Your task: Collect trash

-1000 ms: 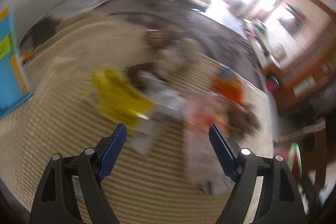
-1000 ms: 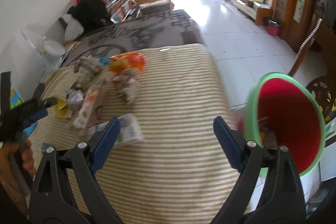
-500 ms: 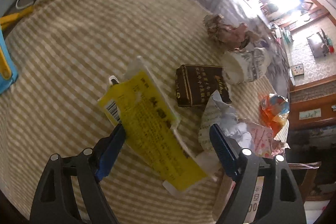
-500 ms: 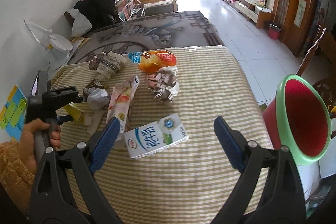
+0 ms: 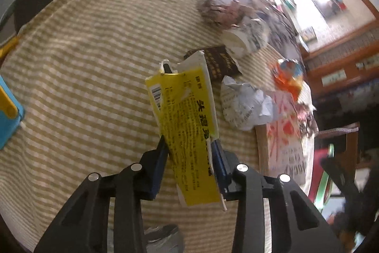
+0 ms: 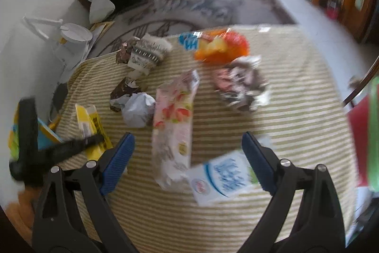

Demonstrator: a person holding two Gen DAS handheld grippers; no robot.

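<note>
Trash on the striped cloth (image 6: 296,110), counted from the right wrist view: 1 yellow wrapper (image 5: 187,125), 1 pink strawberry wrapper (image 6: 174,125), 1 white-and-blue milk carton (image 6: 225,179), 1 orange snack bag (image 6: 220,46), 1 crumpled white paper ball (image 6: 138,109), 1 brown packet (image 6: 123,91), 1 patterned paper cup (image 6: 149,53), plus 2 crumpled foil-ish wads (one by the cup, one right of the pink wrapper; both blurred). 1 red bin with green rim (image 6: 364,141) at the cloth's right edge.

Yellow wrapper sits between the jaws of the left gripper (image 5: 189,148), its far end tilted up off the cloth. Jaws are closing, narrow gap, both pads pressing the wrapper's sides.

Right gripper (image 6: 188,146) is spread wide, holding nothing; pink wrapper lies between its fingers, milk carton just inside the right finger, neither visibly gripped.
</note>
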